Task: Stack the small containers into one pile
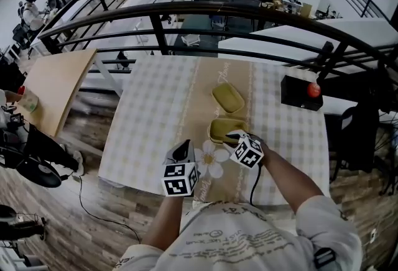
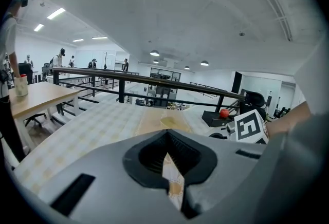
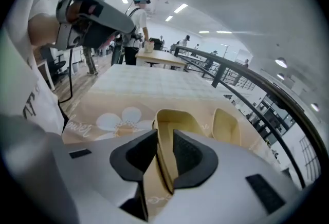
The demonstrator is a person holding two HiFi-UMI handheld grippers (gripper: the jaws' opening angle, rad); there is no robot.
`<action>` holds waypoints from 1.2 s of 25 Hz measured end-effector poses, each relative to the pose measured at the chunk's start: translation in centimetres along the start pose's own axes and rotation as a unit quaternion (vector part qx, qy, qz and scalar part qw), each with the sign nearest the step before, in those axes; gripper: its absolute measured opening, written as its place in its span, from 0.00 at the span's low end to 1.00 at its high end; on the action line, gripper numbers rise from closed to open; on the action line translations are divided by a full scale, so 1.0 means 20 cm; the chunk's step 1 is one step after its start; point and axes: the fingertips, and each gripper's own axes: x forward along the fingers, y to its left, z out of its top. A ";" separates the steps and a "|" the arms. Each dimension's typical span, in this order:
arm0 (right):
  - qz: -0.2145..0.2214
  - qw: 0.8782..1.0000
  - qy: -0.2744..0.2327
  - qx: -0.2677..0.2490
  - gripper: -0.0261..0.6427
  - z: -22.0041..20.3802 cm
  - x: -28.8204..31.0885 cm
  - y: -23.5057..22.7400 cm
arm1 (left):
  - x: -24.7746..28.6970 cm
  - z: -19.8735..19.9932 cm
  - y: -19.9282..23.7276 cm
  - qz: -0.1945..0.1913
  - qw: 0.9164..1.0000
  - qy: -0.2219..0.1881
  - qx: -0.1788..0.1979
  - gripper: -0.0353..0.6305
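Two small pale-yellow containers lie on the checked tablecloth [image 1: 155, 108]. The far container [image 1: 227, 98] [image 3: 225, 124] stands alone, tilted along the beige strip. Nearer me is the second container [image 1: 222, 129] [image 3: 177, 117], with my right gripper [image 1: 234, 137] [image 3: 165, 142] at its near rim. That rim wall runs up between the jaws, which stand apart on either side of it, a slight gap showing. My left gripper [image 1: 182, 148] [image 2: 165, 142] hovers shut and empty over the cloth, left of the flower print, a hand's width from the near container.
A black box with a red knob [image 1: 302, 92] [image 2: 223, 113] sits at the table's right edge. A dark railing [image 1: 249, 13] curves behind the table. A wooden table [image 1: 56, 86] stands to the left. The tablecloth's front edge is just under my grippers.
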 end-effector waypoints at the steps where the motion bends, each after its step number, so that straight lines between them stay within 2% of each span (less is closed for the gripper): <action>1: -0.013 1.000 -0.017 0.018 0.15 0.02 -0.03 -0.02 | 0.00 0.01 -0.01 -0.003 1.000 -0.001 0.002 0.06; 3: -0.036 0.997 -0.048 0.051 0.07 0.06 -0.09 -0.06 | 0.00 0.02 -0.03 -0.009 1.000 -0.003 0.006 0.06; 6: -0.033 0.994 -0.068 0.075 0.06 0.07 -0.14 -0.07 | 0.02 0.04 -0.07 -0.019 1.000 -0.004 0.013 0.06; 9: -0.027 0.996 -0.060 0.063 0.05 0.05 -0.17 -0.04 | 0.04 0.04 -0.12 -0.030 0.999 -0.006 0.020 0.06; 13: -0.070 0.990 -0.096 0.075 0.04 0.09 -0.27 -0.07 | 0.05 0.07 -0.17 -0.045 0.998 -0.011 0.029 0.06; 16: -0.122 0.974 -0.149 0.119 0.04 0.18 -0.41 -0.14 | 0.07 0.11 -0.21 -0.054 0.998 -0.018 0.034 0.06; 20: -0.196 0.941 -0.212 0.177 0.04 0.26 -0.63 -0.24 | 0.07 0.17 -0.28 -0.070 0.996 -0.029 0.043 0.06; 23: -0.240 0.918 -0.244 0.202 0.04 0.30 -0.77 -0.28 | 0.09 0.21 -0.34 -0.084 0.995 -0.038 0.050 0.06; 26: -0.265 0.906 -0.261 0.203 0.04 0.30 -0.86 -0.30 | 0.11 0.24 -0.38 -0.096 0.993 -0.045 0.056 0.06; 30: -0.282 0.897 -0.266 0.212 0.04 0.27 -0.93 -0.33 | 0.13 0.26 -0.43 -0.104 0.992 -0.047 0.061 0.06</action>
